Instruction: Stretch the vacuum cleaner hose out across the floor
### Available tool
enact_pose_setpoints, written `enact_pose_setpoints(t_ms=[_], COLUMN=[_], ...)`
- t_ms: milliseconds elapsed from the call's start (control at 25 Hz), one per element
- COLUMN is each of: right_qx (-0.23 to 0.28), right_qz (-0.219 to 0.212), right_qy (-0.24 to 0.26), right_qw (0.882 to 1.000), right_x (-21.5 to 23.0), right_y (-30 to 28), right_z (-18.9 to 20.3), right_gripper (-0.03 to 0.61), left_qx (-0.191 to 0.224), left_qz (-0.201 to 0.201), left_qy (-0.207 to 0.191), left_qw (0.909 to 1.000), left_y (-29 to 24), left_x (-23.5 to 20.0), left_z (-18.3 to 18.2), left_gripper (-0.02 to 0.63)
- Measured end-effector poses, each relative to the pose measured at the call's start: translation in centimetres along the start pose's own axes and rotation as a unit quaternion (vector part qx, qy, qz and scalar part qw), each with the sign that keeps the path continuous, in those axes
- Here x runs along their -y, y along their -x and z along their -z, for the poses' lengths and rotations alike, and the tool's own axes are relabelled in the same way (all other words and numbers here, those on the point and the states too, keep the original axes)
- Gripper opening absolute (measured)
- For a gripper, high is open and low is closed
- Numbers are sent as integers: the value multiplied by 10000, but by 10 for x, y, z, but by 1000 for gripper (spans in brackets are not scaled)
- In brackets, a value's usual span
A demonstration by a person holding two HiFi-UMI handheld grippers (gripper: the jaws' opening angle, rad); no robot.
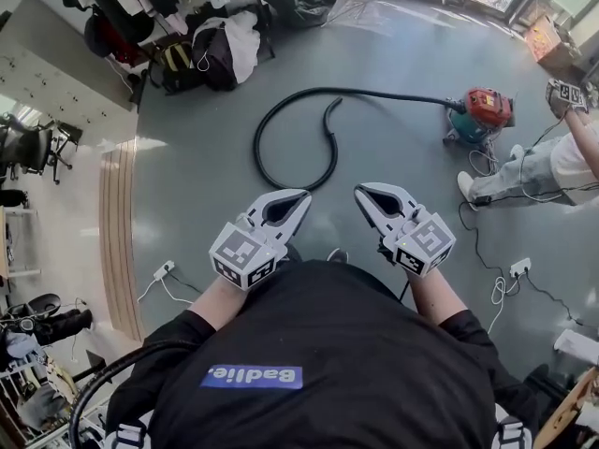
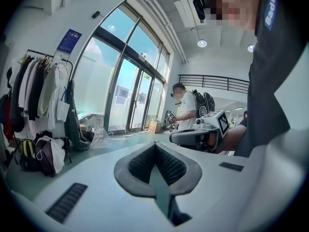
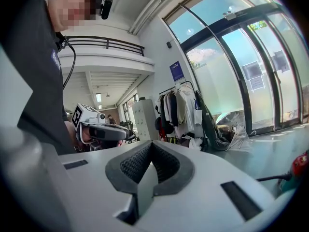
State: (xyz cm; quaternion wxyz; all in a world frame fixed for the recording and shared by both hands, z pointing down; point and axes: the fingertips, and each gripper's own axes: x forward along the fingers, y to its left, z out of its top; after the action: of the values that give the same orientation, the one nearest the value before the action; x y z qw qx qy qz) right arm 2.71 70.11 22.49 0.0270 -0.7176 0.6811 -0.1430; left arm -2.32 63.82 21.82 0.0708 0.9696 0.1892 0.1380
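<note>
Black hose (image 1: 374, 93) lies looped beside the red vacuum cleaner (image 1: 487, 110), attached, nothing stretched yet. Your left gripper (image 1: 299, 198) and right gripper (image 1: 361, 195) are both closed, empty, well short of the cleaner.

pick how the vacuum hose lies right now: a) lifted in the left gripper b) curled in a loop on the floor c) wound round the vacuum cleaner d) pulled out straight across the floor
B: in the head view the black hose runs from the red vacuum cleaner and curls into a loop on the grey floor, while the left gripper and right gripper are shut, empty and apart from it.
</note>
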Motion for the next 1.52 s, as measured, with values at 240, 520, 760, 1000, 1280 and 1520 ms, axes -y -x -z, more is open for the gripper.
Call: enact_pose_setpoints(t_ms=[240, 520, 760, 1000, 1280, 1520], right_qx=[-256, -634, -655, -719, -899, -1067], right_qz=[-122, 7, 206, 201, -205, -954], right_qy=[15, 91, 70, 192, 333, 353], right_qw=[9996, 9979, 9976, 9970, 9952, 9891], right_x=[17, 55, 90, 120, 174, 257], right_y=[-48, -126, -191, -235, -258, -253], right_z=[-2, -18, -52, -66, -70, -59], right_gripper=[2, 2, 2, 2, 2, 2], left_qx=[85, 171, 176, 123, 147, 16], left_qz=[-240, -193, 146, 119, -259, -915], left_qy=[195, 435, 625, 669, 696, 779], left_qw=[9995, 9987, 9978, 9976, 9971, 9928], left_y=[2, -9, -19, -34, -67, -139], left_x=[-59, -159, -230, -283, -316, -323], left_z=[-3, -17, -30, -33, -40, -38], left_gripper=[2, 2, 2, 2, 2, 2])
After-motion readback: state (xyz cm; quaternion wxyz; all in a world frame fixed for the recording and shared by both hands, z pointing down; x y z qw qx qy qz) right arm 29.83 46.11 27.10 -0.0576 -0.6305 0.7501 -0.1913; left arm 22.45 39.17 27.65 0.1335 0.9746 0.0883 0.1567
